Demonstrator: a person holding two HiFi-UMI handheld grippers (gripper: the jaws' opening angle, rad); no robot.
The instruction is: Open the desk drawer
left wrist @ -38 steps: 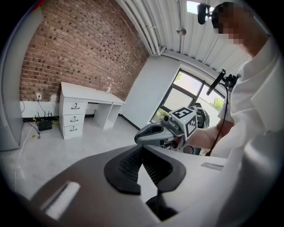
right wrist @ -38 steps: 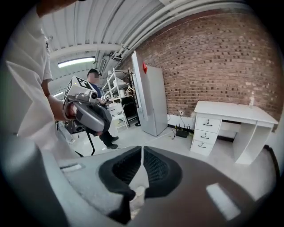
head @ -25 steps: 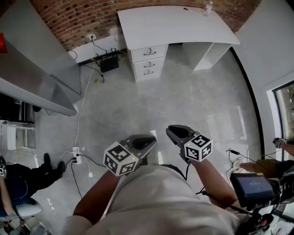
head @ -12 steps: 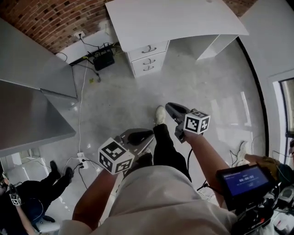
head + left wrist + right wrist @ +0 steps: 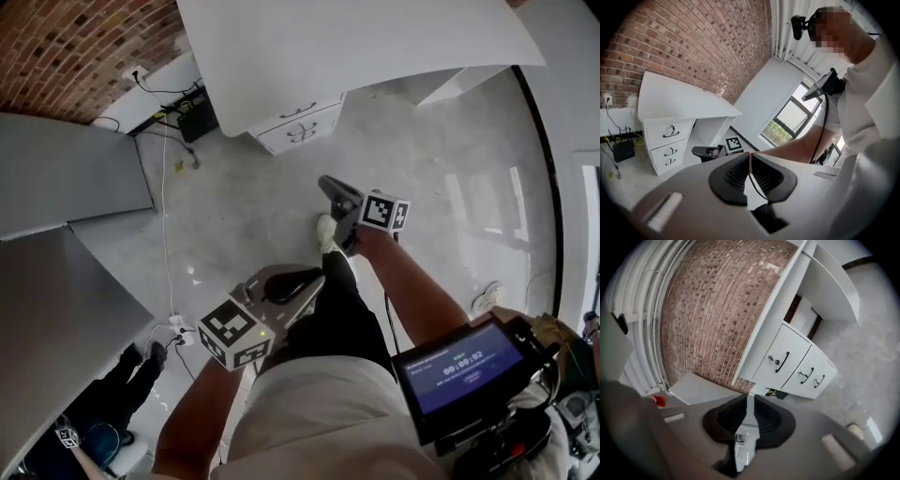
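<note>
Closer than a second ago, the white desk (image 5: 356, 47) now fills the top of the head view as the person steps toward it; the right gripper has pushed forward while the left hangs back.

At far left stands a red brick wall (image 5: 56, 42) with a flat grey panel (image 5: 66, 178) below it. A small black box (image 5: 197, 117) with trailing cables lies on the pale polished concrete floor (image 5: 244, 216) beside the desk.

The left gripper (image 5: 305, 281) is carried low by the person's hip. Its own view shows its jaws (image 5: 750, 159) pressed together with nothing between them.

The desk's white drawer stack (image 5: 300, 122) sits under the left end of the desktop, all fronts flush and closed. The right gripper (image 5: 330, 187) leads, well apart from the stack, and its view shows its jaws (image 5: 750, 401) likewise closed on nothing. They point toward the top drawer (image 5: 787, 350) and its dark bow handle (image 5: 782, 362). A handheld screen with a blue display (image 5: 459, 366) glows at lower right.

The approach is unfinished. Done well, the leading jaws would part before arrival, straddle the handle's middle, grip firmly and draw straight back along the runners. A small lock beside that handle may mean the drawer resists.
</note>
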